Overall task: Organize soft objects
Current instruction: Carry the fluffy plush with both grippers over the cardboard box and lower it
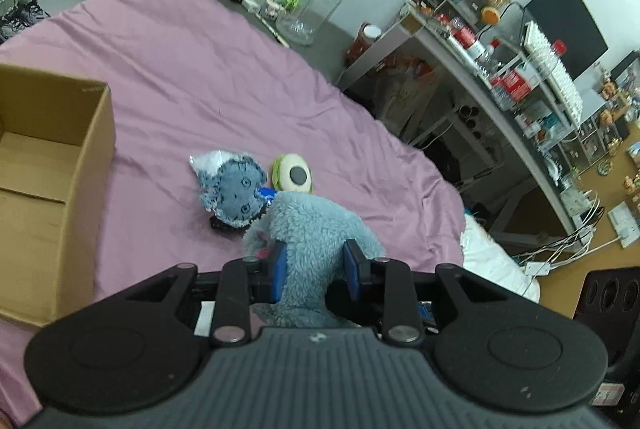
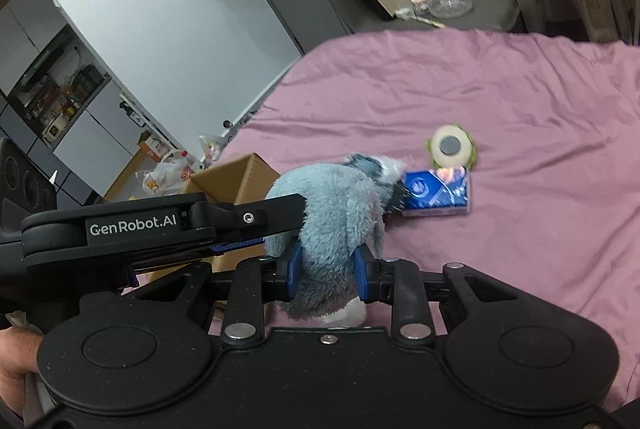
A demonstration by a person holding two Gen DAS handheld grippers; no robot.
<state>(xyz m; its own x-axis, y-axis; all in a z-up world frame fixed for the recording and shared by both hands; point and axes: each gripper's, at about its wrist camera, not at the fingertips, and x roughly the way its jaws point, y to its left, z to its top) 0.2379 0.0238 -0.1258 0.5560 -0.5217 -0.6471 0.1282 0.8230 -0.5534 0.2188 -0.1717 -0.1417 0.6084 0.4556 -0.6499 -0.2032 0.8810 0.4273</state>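
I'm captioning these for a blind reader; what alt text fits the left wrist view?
The left gripper is shut on a fluffy blue plush toy above a pink bedsheet. A grey patchwork plush and a green one-eyed plush lie just beyond it, with an open cardboard box at left and a cluttered desk at right.

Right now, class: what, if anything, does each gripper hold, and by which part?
Both the left gripper and right gripper are shut on the fluffy blue plush toy, each pinching its furry body from a different side.
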